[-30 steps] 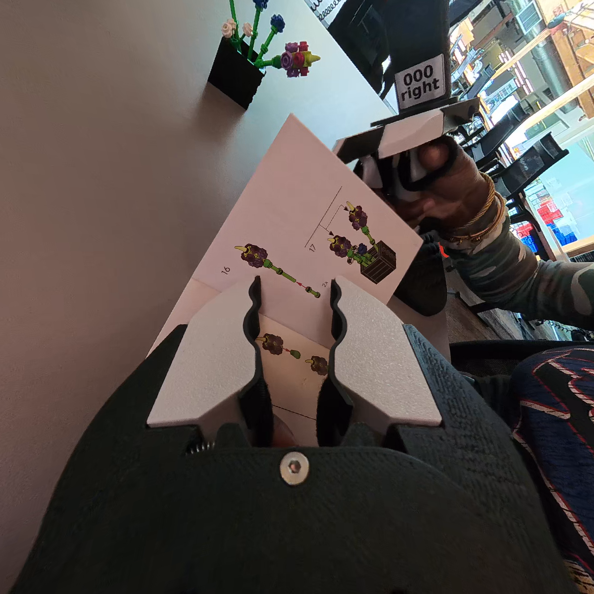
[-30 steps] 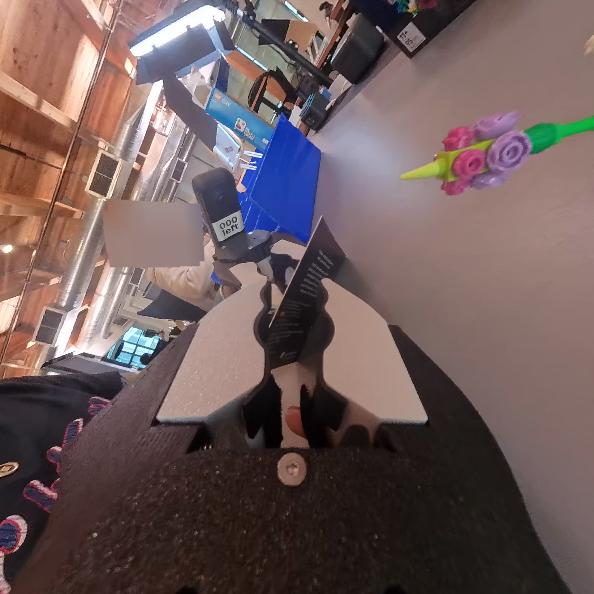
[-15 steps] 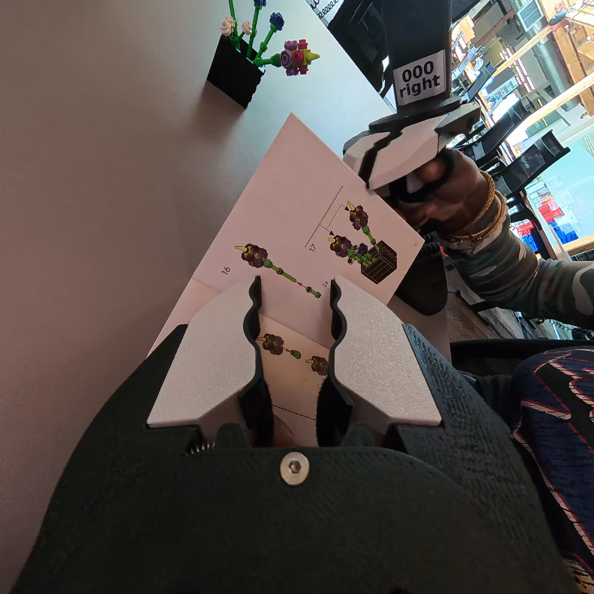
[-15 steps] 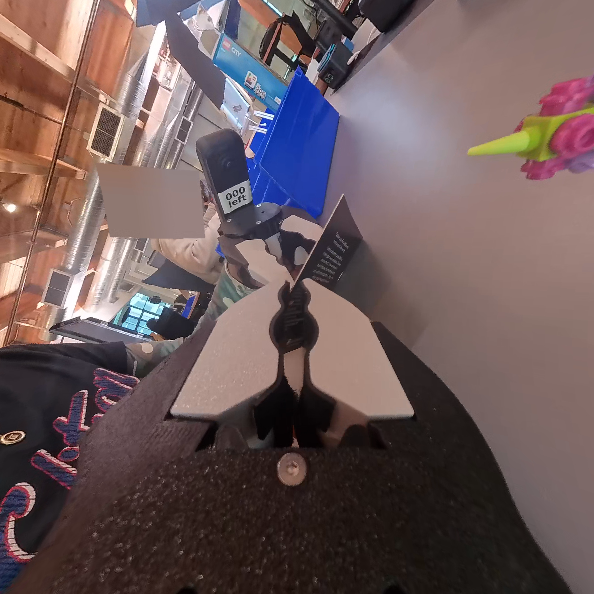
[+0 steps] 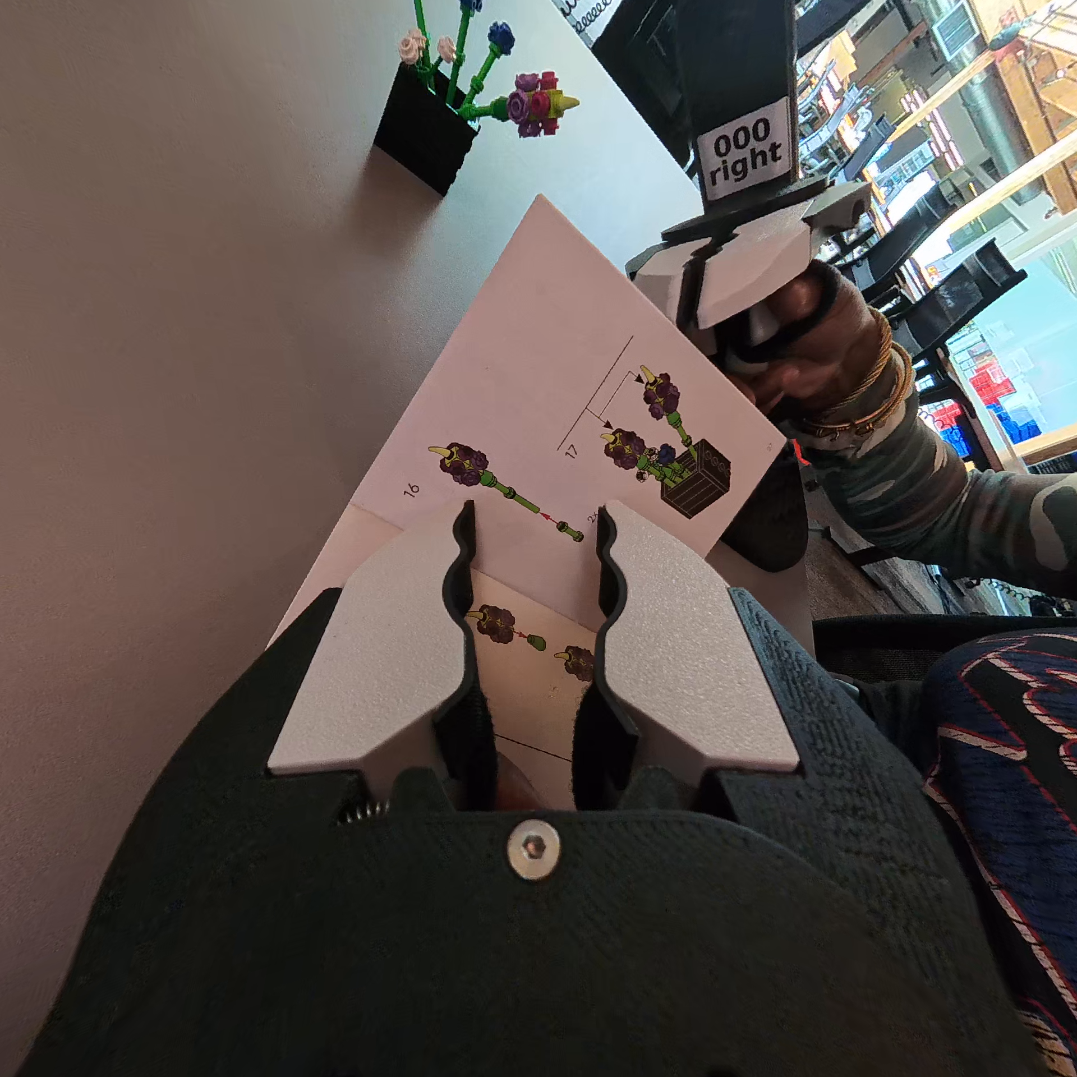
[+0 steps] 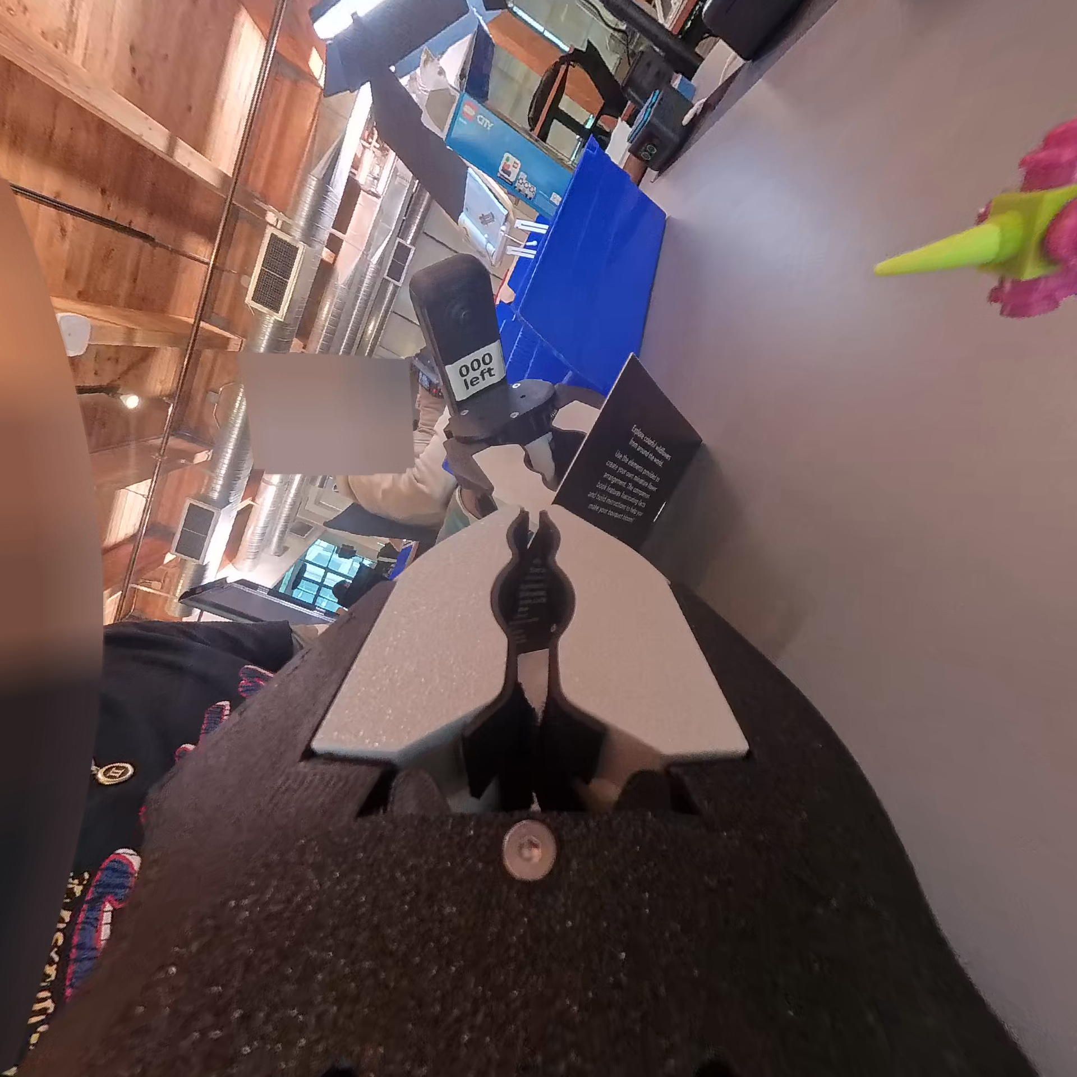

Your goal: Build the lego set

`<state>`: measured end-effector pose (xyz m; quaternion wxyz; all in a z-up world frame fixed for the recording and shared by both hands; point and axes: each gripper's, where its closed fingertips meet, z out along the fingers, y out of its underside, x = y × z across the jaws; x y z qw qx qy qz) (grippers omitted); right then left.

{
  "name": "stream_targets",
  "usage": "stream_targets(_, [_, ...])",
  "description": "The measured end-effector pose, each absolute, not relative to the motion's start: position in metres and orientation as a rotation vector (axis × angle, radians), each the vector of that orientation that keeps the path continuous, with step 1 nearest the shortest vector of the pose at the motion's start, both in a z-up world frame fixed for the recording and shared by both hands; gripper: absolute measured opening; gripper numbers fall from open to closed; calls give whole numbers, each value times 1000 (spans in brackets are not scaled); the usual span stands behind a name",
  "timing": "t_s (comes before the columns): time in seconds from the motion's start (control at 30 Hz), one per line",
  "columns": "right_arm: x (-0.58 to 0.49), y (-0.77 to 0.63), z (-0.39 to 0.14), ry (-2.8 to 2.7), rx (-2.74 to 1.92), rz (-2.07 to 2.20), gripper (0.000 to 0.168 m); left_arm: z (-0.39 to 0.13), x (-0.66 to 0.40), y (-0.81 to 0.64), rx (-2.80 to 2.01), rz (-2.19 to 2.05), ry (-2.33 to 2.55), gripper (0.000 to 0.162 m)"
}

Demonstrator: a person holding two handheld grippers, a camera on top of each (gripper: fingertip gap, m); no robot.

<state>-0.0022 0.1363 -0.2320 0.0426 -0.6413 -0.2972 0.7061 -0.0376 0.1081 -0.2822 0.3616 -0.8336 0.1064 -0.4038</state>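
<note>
- Left gripper (image 5: 533, 545): pale grey, grainy-surfaced fingers with wavy black inner edges, set in a coarse black printed body; jaws stand moderately apart, nothing clamped. Instruction booklet (image 5: 542, 373) lies beyond and beneath the gap.
- Booklet: thin white paper, one page lifted at an angle off the grey matte table (image 5: 175, 349). Printed build diagrams of purple flowers visible.
- Right gripper (image 6: 531, 516): jaws drawn nearly together, pinching the edge of the booklet's black cover (image 6: 632, 449). In the left wrist view the same gripper (image 5: 708, 256) sits at the page's far edge, a gloved hand (image 5: 810, 344) behind it.
- Lego flower arrangement (image 5: 460, 87): black square brick pot, green plastic stems, white, blue, purple and pink blooms, lime cone tip. Stands well apart from the booklet, farther along the table.
- Right wrist view: only the lime cone and pink blooms (image 6: 1014, 239) show, cut off by the frame and blurred.
- Contact point inside the right gripper's scalloped opening hard to make out.
</note>
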Motion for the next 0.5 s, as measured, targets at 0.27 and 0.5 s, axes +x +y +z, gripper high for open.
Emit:
stream_targets(0.27, [-1,145,-239,-849,-2012,2079,7,-282,-38,108,-2147,-1043,272,40])
stream_targets(0.5, [-3,139,-242,-912,-2026,2066,4,-282,-37,108,-2149,-1041,277,39])
